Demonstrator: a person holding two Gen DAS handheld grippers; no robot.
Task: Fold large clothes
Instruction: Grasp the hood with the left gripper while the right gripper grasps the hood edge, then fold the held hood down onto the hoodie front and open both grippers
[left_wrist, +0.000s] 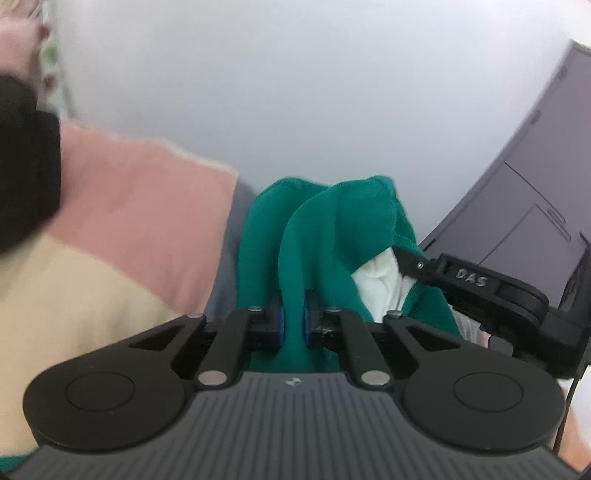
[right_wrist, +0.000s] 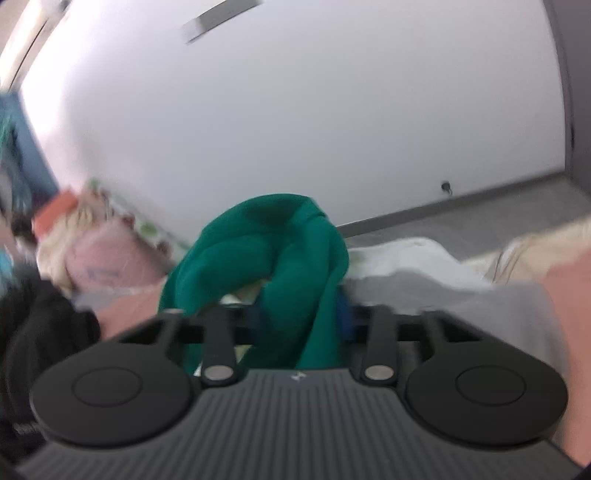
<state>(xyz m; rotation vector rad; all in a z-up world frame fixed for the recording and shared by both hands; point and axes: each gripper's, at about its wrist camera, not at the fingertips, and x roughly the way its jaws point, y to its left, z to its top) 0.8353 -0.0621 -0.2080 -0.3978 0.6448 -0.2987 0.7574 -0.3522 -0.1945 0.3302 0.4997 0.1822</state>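
I have the green garment (left_wrist: 325, 236) bunched and lifted between both tools: my left gripper (left_wrist: 291, 326) is clenched on one fold, my right gripper (right_wrist: 299, 321) grasps another. The right gripper's finger reads "DAS" (left_wrist: 471, 277). White cloth (right_wrist: 399, 258) lies behind.

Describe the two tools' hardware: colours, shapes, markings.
Both match: ribbed dark grey body with a small white logo, black round discs at each side, black linkage arms on silver pins. The left tool shows blue pads. The right tool, seen from the left wrist, has raised "DAS" lettering and a thin black cable below it.
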